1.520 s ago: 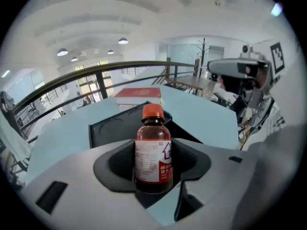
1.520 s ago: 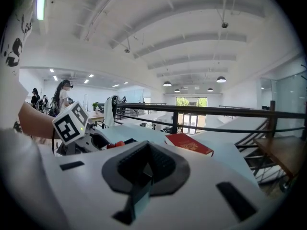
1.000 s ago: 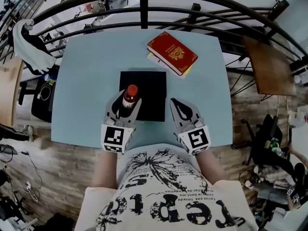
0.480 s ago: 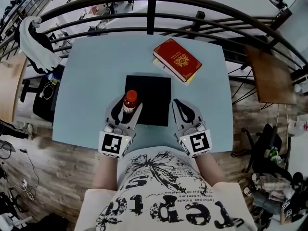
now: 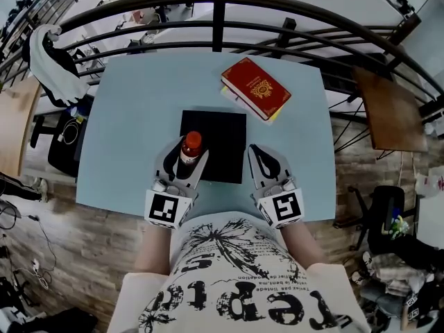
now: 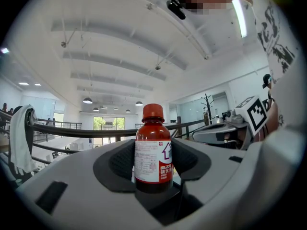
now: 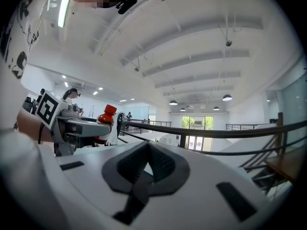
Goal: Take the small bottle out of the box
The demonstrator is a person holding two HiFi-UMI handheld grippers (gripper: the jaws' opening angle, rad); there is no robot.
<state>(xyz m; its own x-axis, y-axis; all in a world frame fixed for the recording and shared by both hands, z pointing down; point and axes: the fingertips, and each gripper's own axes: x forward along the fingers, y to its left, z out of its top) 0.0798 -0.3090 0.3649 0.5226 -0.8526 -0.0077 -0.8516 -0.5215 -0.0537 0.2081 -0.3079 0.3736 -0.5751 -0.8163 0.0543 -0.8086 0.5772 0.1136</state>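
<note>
Red-capped small bottle (image 5: 190, 146) stands upright, pinched in the left tool (image 5: 186, 156) over the near-left corner of the black box (image 5: 225, 127); right tool (image 5: 260, 159), pressed together and empty, sits near-right.

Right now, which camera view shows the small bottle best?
The left gripper view: the small bottle stands upright and close between the left gripper's jaws, label facing the camera. The head view shows mainly its red cap from above; the right gripper view shows only its cap, small, at the left.
</note>
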